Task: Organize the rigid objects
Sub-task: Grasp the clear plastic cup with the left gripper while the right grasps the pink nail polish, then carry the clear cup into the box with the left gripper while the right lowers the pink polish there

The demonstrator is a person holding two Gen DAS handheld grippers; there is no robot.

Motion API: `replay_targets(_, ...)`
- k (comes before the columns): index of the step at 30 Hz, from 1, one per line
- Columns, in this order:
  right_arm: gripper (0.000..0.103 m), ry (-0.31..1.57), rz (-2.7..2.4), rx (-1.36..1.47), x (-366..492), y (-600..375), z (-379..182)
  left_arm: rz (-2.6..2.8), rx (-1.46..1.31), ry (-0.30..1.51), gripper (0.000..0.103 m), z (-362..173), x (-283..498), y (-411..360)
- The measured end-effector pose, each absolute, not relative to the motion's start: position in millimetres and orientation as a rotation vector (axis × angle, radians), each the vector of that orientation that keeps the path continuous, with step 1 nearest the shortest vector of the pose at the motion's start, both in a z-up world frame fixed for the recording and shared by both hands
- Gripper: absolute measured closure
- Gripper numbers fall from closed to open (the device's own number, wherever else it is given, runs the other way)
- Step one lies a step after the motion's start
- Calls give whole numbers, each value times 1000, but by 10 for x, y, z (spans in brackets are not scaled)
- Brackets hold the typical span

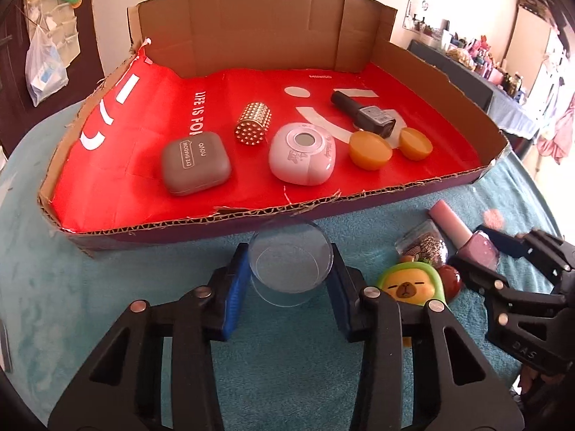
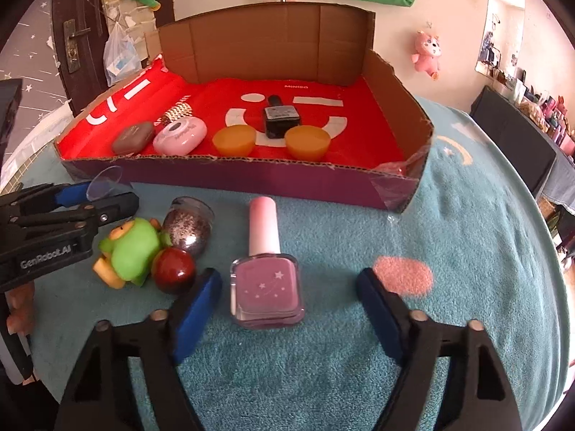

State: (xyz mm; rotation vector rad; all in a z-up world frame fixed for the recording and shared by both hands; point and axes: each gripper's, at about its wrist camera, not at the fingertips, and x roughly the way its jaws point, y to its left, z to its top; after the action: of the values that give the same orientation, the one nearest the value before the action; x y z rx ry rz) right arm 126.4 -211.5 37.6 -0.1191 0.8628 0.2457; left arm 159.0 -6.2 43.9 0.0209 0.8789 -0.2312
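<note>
Six small things lie in the red-lined cardboard tray [image 1: 445, 82] on the teal-covered desk [image 1: 107, 287]: a grey eyeshadow case [image 1: 195, 167], a pink compact [image 1: 302, 158], a black bottle [image 1: 363, 113], a studded gold cylinder [image 1: 252, 124] and two orange half-shells [image 1: 370, 151]. Before the tray, the left gripper [image 1: 290, 280] has its jaws narrowed onto a clear round lid [image 1: 290, 262], blue pads touching both sides. Right gripper [image 2: 287, 305] jaws stand wide around a pink nail polish bottle [image 2: 266, 280], apart from it, beside a green toy [image 2: 129, 251].
</note>
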Motion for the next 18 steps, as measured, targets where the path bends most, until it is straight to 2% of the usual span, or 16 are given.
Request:
replay_targets(1,65,856,269,-122,1248,-2094,383,-238,21,874,65,441,1585,-63)
replay_targets(18,65,776,326,-85,1039,-2065,595,-263,3,833,65,588,1285,63)
